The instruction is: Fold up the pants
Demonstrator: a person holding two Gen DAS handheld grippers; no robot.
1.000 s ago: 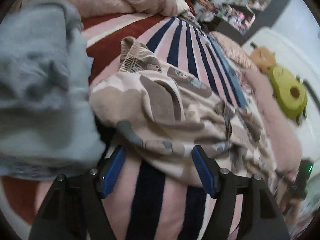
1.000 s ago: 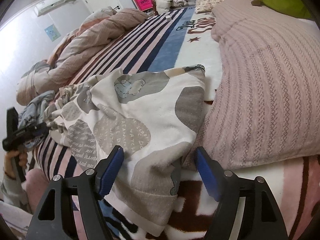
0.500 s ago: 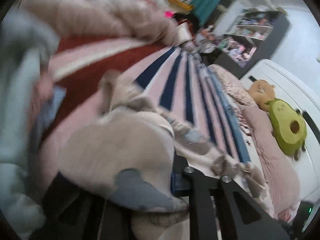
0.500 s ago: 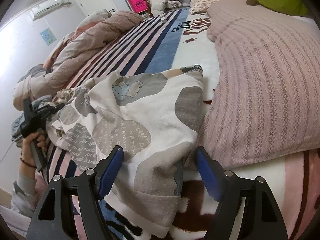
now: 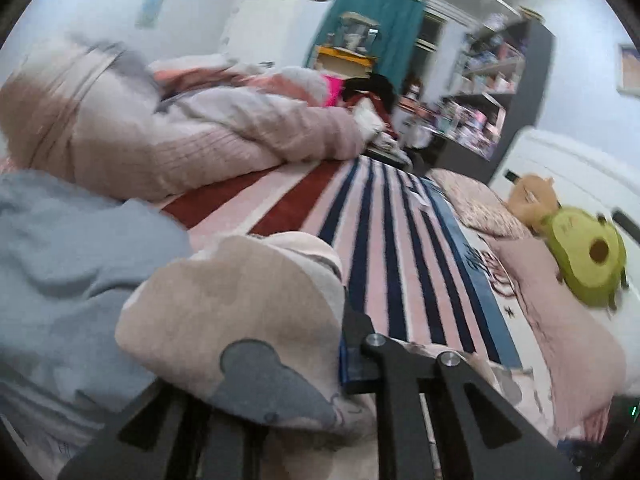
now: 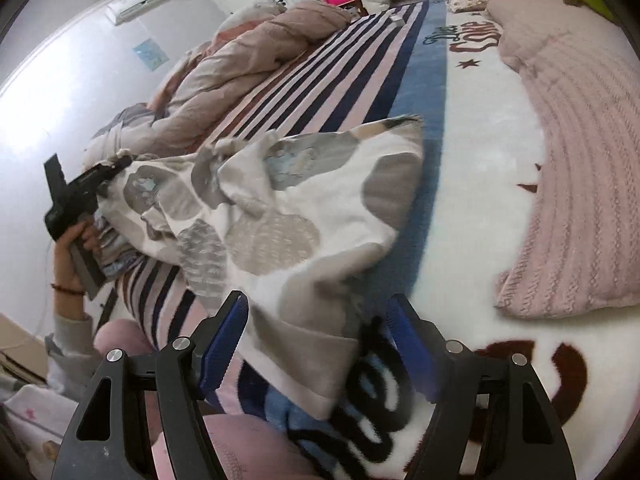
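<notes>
pants [image 6: 288, 216]: patterned beige/grey pair, lying across the striped blanket [image 6: 352, 80] at about 11 o'clock from the right tool; one end is being lifted off the bed on the far left side

left gripper [image 5: 304, 364]: clamping down on a bunched end of the pants, fabric is spilling over the fingers; you can see it from the right cam too at 9 o'clock, tugging the cloth up

right gripper [image 6: 320, 344]: jaws are sitting wide apart, hem of the pants is lying right between them but not pinched yet

step: looks like it's grabbing both ends before the first fold; next I'd guess the right one needs to be closing on that hem, then both lifting to straighten things out

around: pink knitted pillow [image 6: 580, 168] sitting at 2 o'clock, just beside the pants, could be crowding the fold; grey-blue garment [image 5: 68, 280] piling up at 9 o'clock of the left tool; crumpled duvet [image 5: 192, 140] at 11, avocado plush [image 5: 584, 264] at 3, well apart
</notes>
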